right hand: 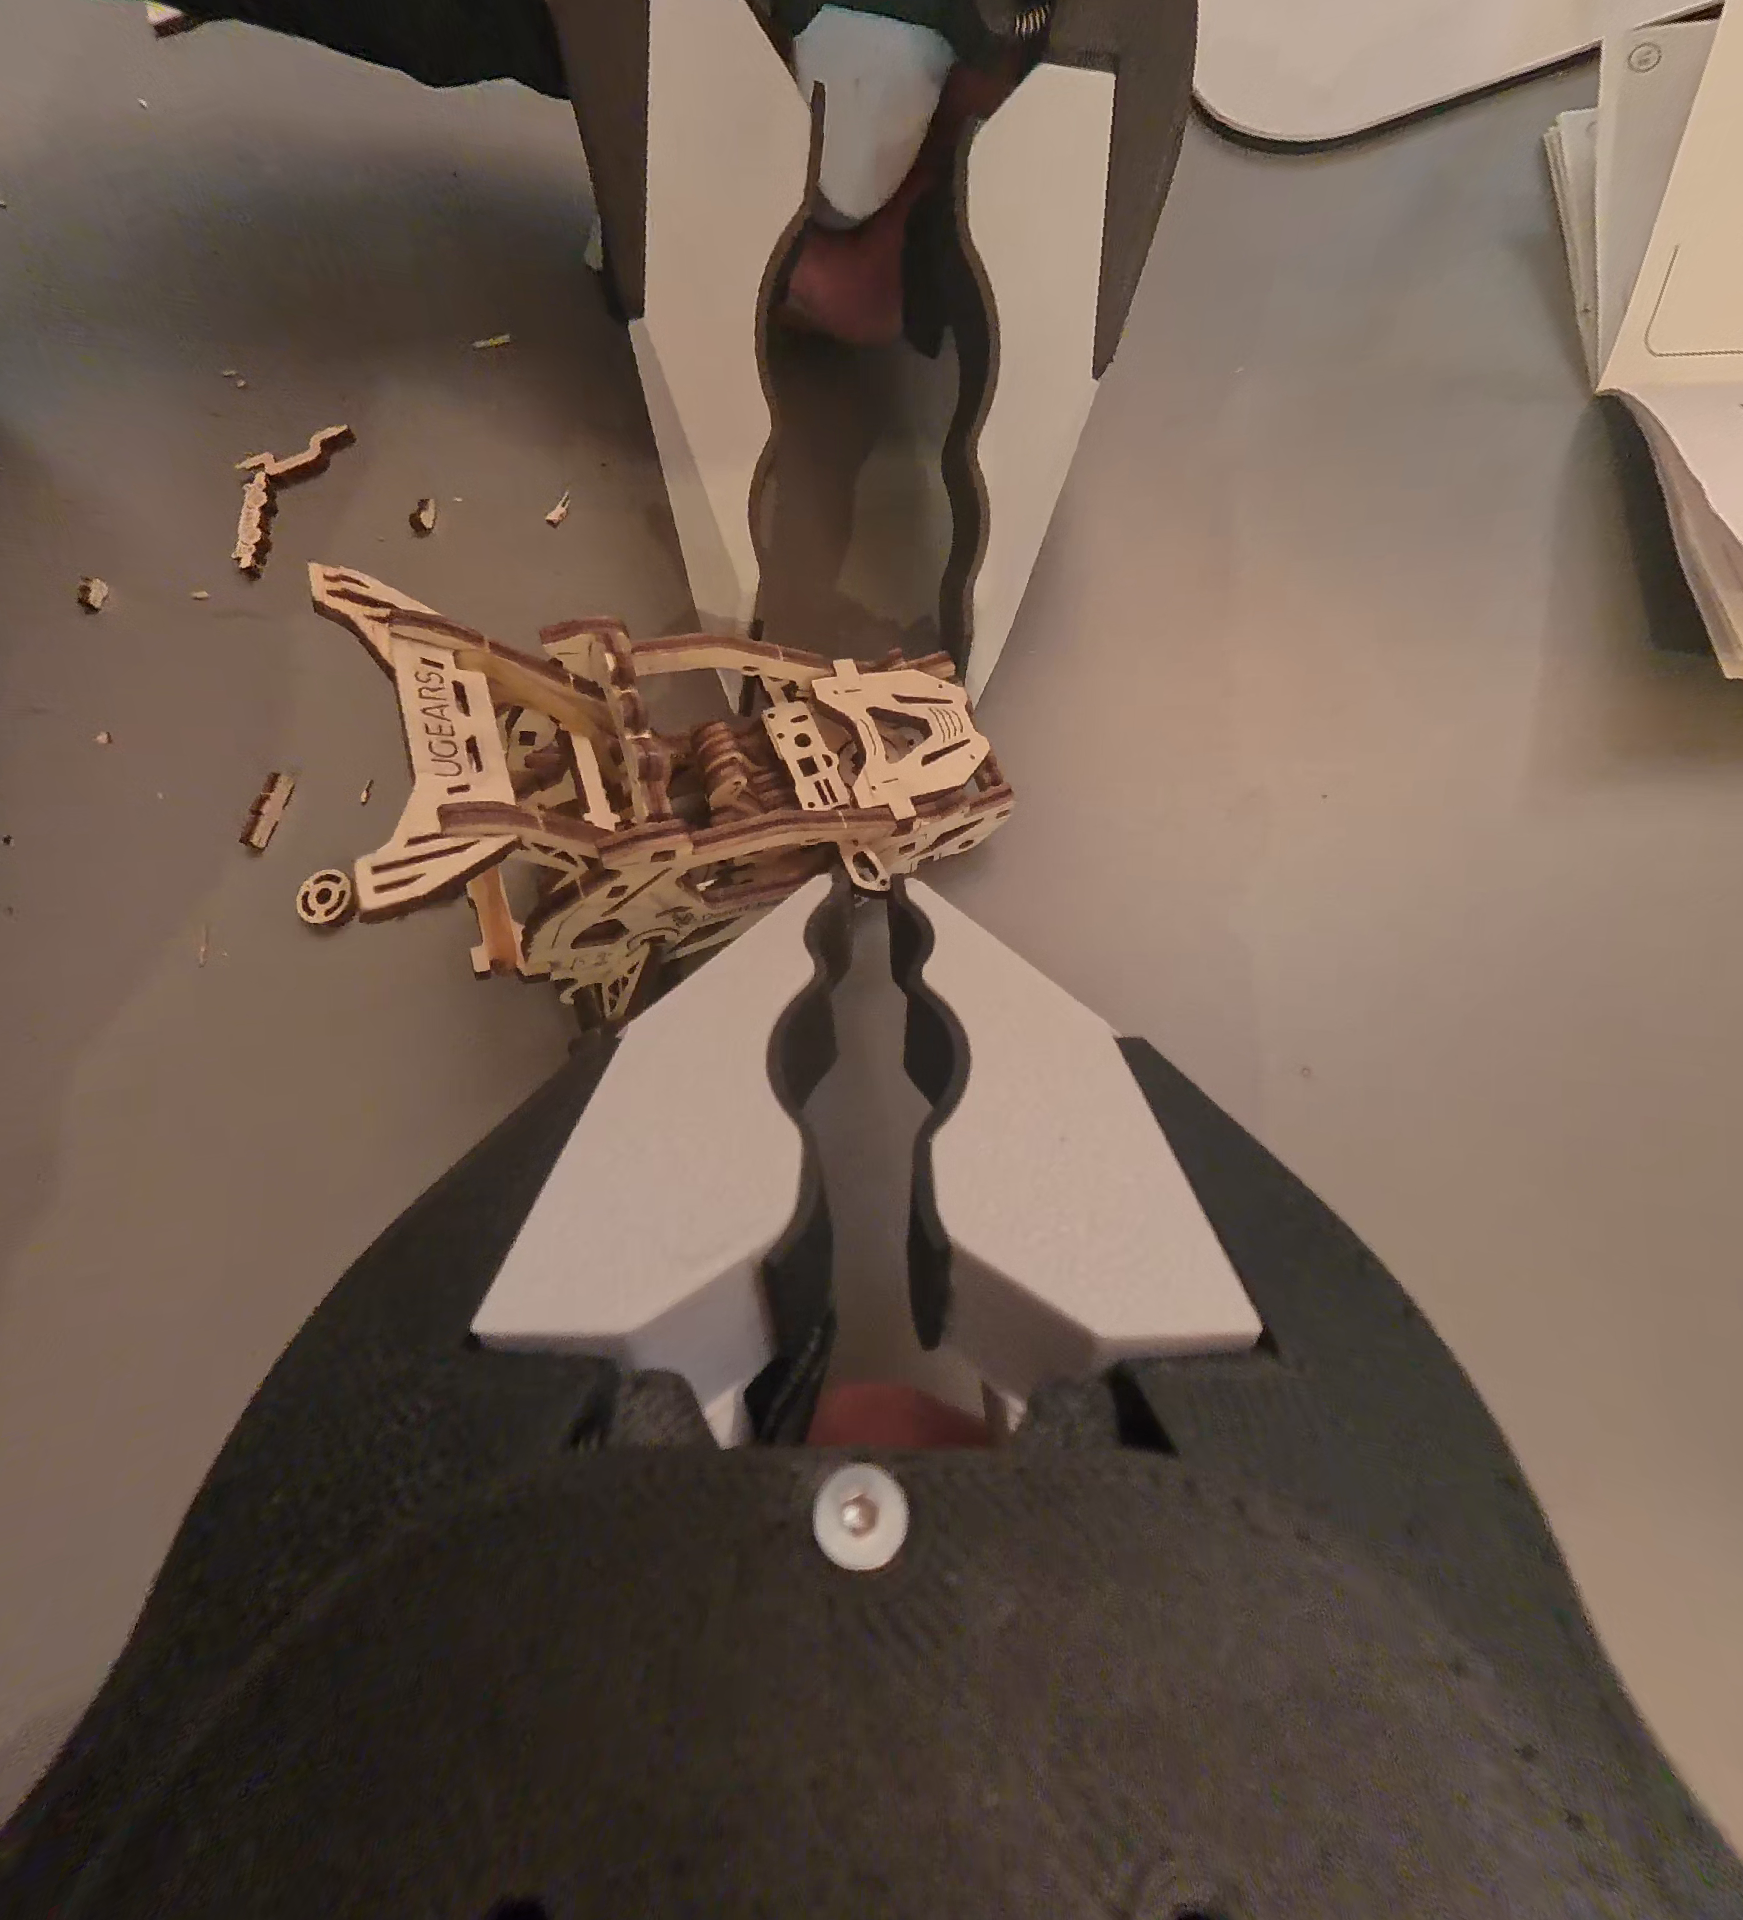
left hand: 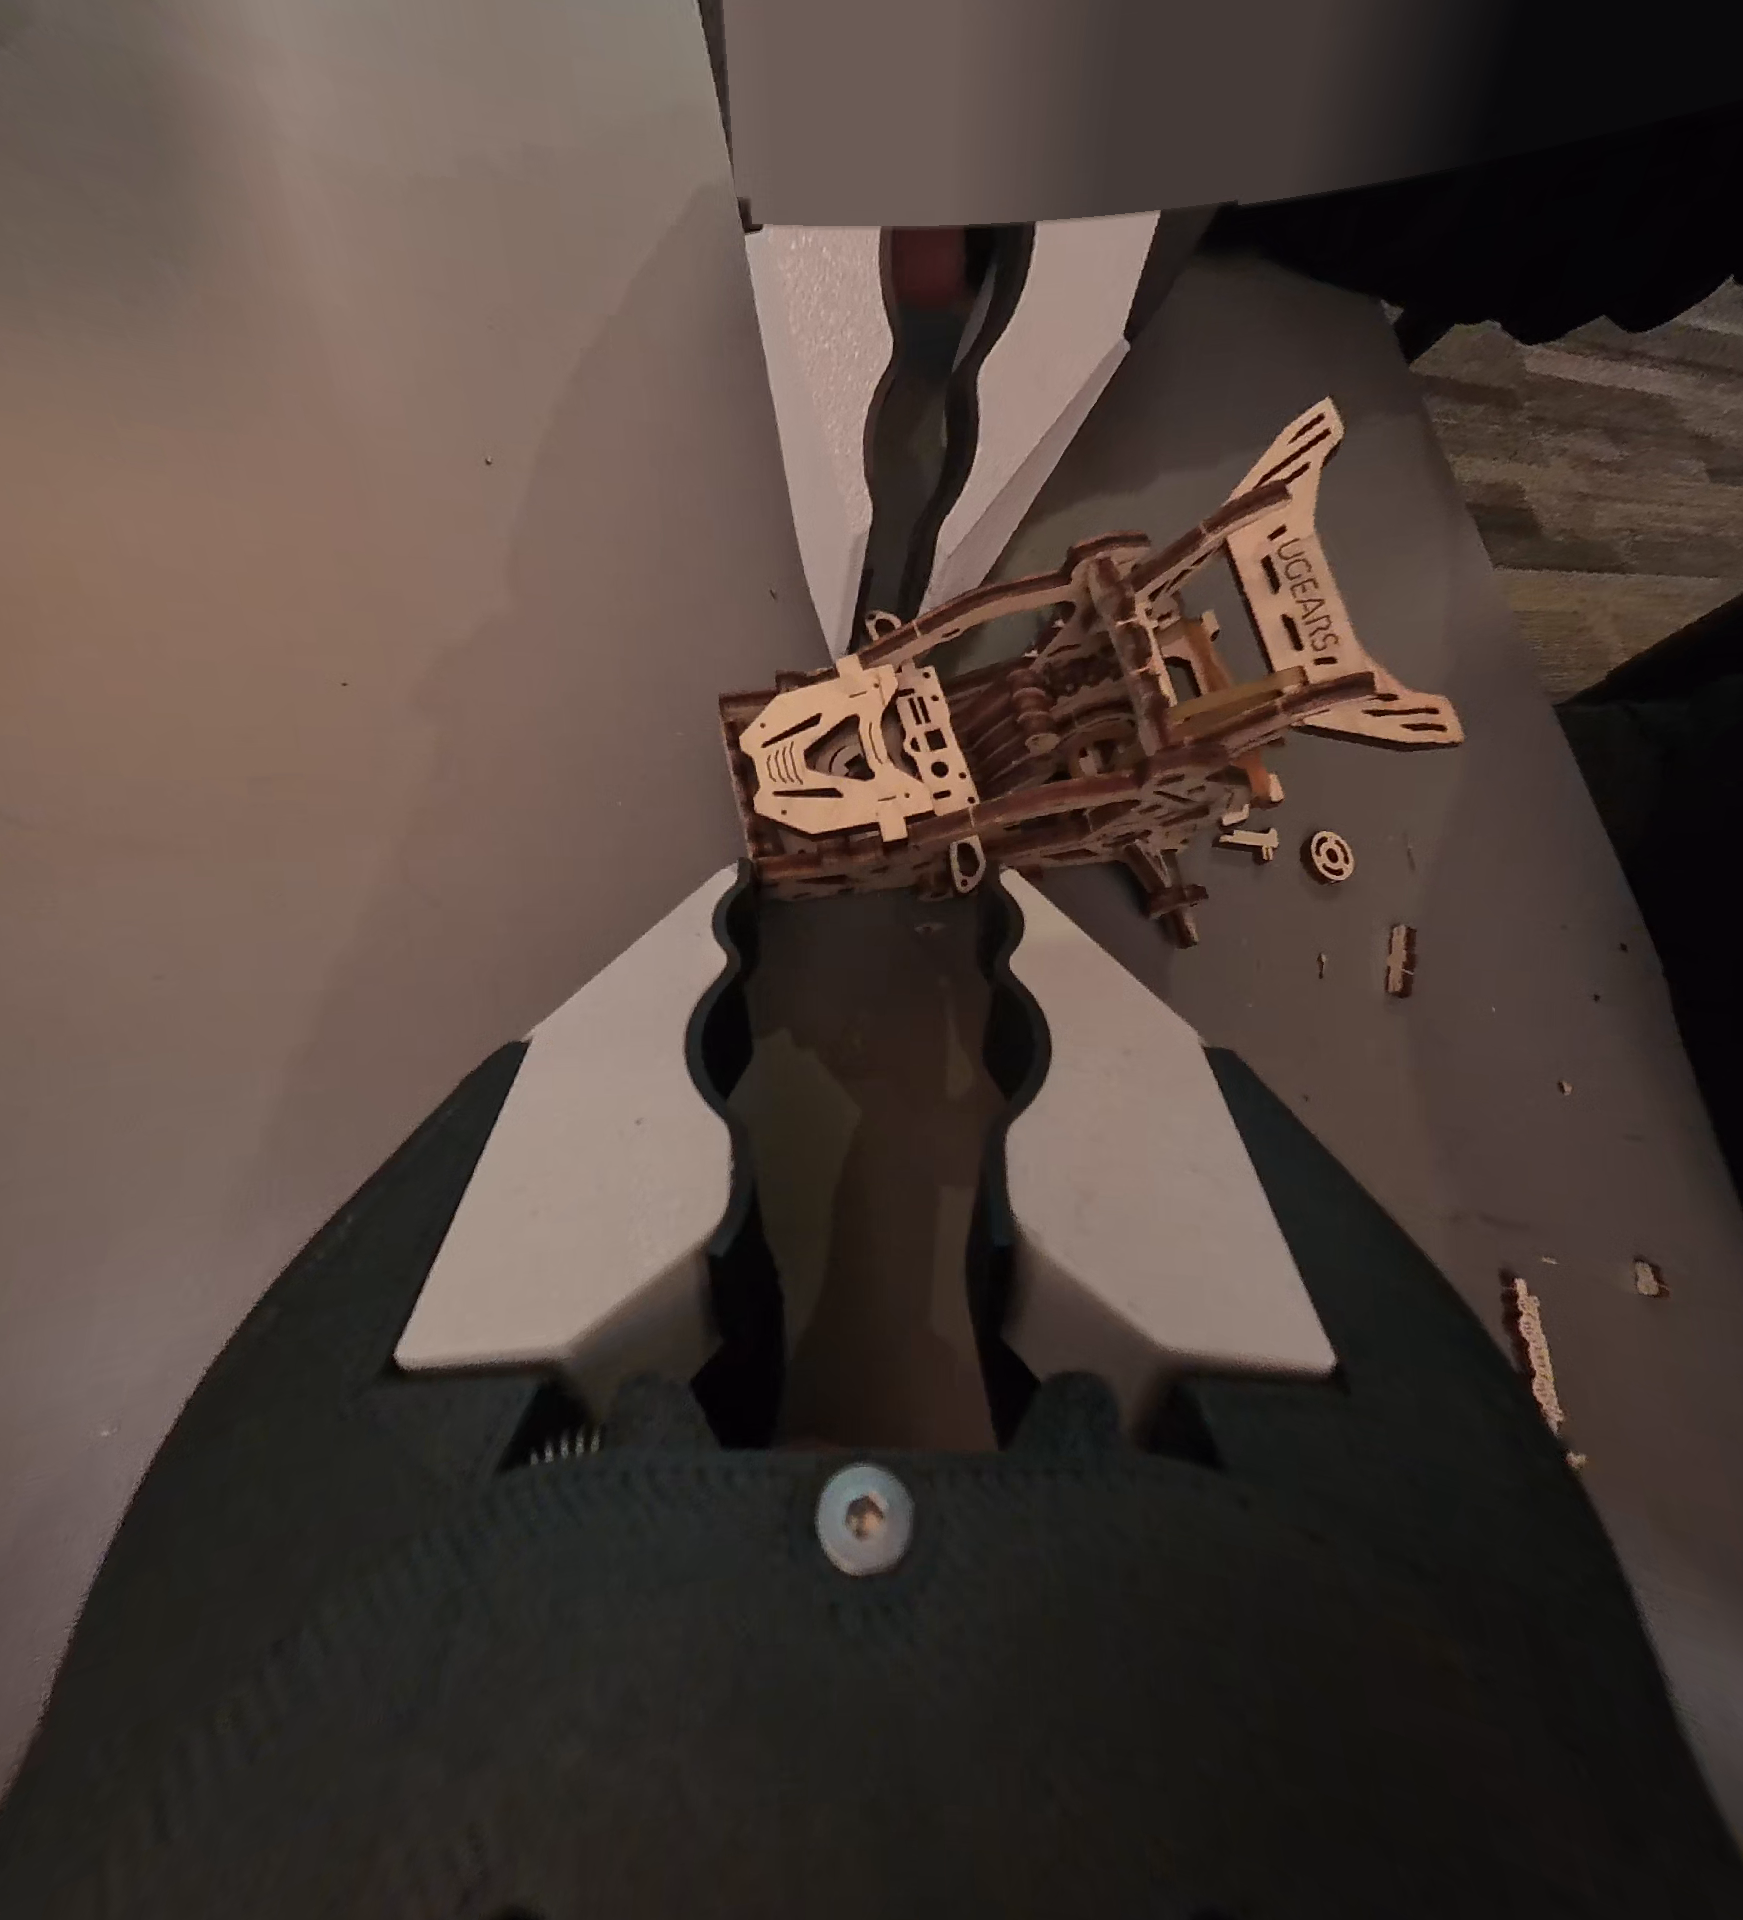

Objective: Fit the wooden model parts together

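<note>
The right tongs (right hand: pixel 872 902) pinch a small ring tab on the wooden car model (right hand: pixel 669 790); the left tongs (left hand: pixel 862 902), spread wide, straddle its nose. It sits on the grey counter (right hand: pixel 1366 935) among wood offcuts (right hand: pixel 264 509).

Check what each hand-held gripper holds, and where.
The right hand-held gripper pinches the wooden model by a small ring tab on its side. The left hand-held gripper brackets its blunt end; whether it clamps cannot be told.
</note>
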Demonstrator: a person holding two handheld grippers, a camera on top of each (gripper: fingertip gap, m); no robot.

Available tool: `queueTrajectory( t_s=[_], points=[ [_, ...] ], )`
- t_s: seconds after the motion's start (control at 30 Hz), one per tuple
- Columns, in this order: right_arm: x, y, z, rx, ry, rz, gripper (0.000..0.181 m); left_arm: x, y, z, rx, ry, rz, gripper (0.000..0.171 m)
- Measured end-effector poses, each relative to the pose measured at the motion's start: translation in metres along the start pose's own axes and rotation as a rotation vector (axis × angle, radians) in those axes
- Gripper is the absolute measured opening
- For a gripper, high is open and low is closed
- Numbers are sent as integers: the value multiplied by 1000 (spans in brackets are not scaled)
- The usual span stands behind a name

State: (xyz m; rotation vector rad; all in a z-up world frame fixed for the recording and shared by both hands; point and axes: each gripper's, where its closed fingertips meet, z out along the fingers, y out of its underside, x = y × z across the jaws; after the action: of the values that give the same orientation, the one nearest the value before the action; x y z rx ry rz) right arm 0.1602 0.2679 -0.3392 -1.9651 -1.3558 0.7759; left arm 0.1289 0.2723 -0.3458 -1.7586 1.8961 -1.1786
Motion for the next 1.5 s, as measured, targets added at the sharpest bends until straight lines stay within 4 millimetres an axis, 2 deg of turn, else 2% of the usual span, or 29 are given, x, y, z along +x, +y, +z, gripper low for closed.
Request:
queueTrajectory(
  t_s=[0.4,0.53,0.63,0.87,1.13,1.37,1.5],
  points=[
    [2,-1,-1,26,-65,178,4,-1,-3,-1,20,56,-84,40],
    [2,-1,-1,24,-75,203,3,0,-3,-1,19,40,-66,40],
    [-1,0,2,13,-91,206,4,2,-3,0,18,25,-34,48],
    [2,-1,0,28,-96,271,3,-1,-2,0,6,-32,5,41],
    [-1,0,-1,27,-93,236,4,1,-1,1,0,-24,17,41],
    [3,-1,-5,40,-91,173,27,4,-1,2,-4,0,26,38],
    [3,2,-4,13,-108,139,26,6,-2,5,-12,0,51,39]
  ],
)
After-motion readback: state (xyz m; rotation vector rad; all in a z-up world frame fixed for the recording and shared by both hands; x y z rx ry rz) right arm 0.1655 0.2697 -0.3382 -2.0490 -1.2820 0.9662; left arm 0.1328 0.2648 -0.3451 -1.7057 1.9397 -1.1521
